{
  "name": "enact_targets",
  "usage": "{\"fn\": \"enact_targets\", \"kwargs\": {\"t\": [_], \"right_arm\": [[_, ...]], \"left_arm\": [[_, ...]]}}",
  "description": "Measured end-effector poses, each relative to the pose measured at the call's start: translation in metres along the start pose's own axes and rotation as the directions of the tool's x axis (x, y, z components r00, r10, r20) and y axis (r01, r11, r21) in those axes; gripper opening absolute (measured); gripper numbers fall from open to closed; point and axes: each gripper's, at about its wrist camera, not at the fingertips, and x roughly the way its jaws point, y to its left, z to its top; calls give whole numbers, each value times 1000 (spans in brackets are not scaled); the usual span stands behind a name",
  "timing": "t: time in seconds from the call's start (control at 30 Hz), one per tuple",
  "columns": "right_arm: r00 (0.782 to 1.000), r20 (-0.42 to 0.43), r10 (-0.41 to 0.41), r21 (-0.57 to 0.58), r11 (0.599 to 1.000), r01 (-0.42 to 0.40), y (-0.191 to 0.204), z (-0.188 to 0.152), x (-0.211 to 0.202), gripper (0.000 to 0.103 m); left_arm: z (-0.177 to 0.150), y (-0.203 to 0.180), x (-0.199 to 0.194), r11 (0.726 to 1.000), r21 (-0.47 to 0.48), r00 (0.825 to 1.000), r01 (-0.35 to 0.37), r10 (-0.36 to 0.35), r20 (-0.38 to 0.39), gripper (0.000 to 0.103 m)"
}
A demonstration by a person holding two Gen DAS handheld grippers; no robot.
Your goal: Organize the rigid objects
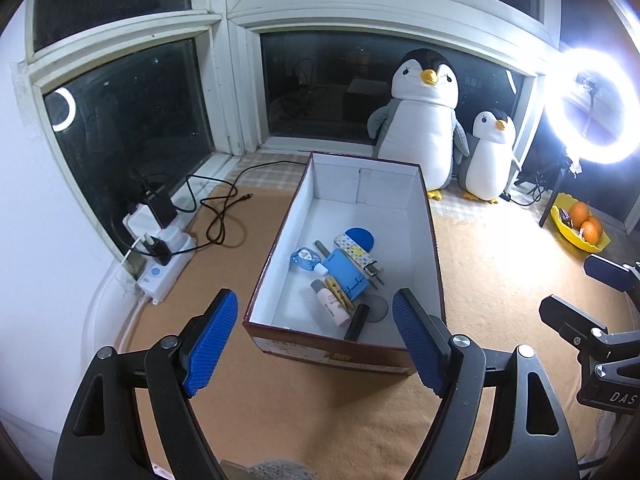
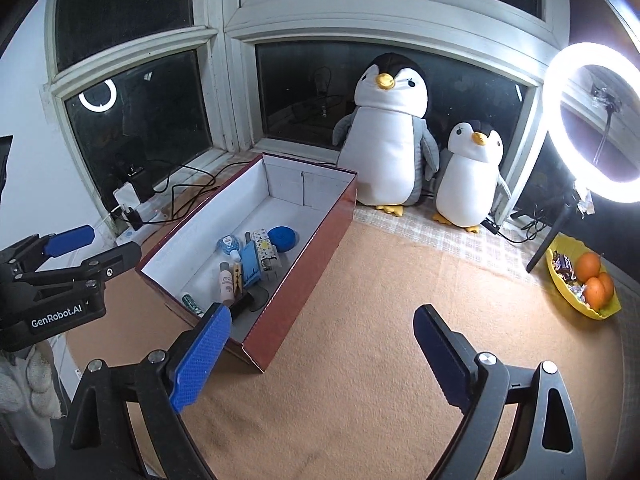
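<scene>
**Both claws empty, small items already in the box**

With both tools held back from the work, I read this as a pause w/ nothing in hand. My left gripper [image 1: 314,342] has its blue ribbed pads spread wide, nothing between them; the right gripper [image 2: 320,352] is the same, jaws apart over bare orange-tan cloth [image 2: 360,380].

All the rigid bits I can see sit inside the open maroon cardboard box with white lining [image 1: 434,256], bunched toward its near end, probably so they stay together: a pale pink plastic bottle [image 1: 331,306], yellow clothespin [image 1: 339,294], blue rectangular case [image 1: 345,274], round blue disc [image 1: 359,237], clear blue tape-style dispenser [image 1: 306,258], patterned lighter-shaped piece [image 1: 358,256], black cylinder [image 1: 356,322] leaning on the near wall. No loose item shows on the cloth, so the sorting looks near done, imo.

Readable text: "GenRobot.AI" on the left tool's body from the right cam, "DAS" on the right tool from the left cam. Box print and bottle label too small to read.
</scene>
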Motion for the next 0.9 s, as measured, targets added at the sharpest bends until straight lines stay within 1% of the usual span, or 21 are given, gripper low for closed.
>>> {"fn": "enact_targets", "kwargs": {"t": [0.9], "right_arm": [[1000,-10,3,13,1000,-3,1,-3,5,91]], "left_arm": [[0,0,-1,1000,-12,1000,5,-6,-4,80]]}}
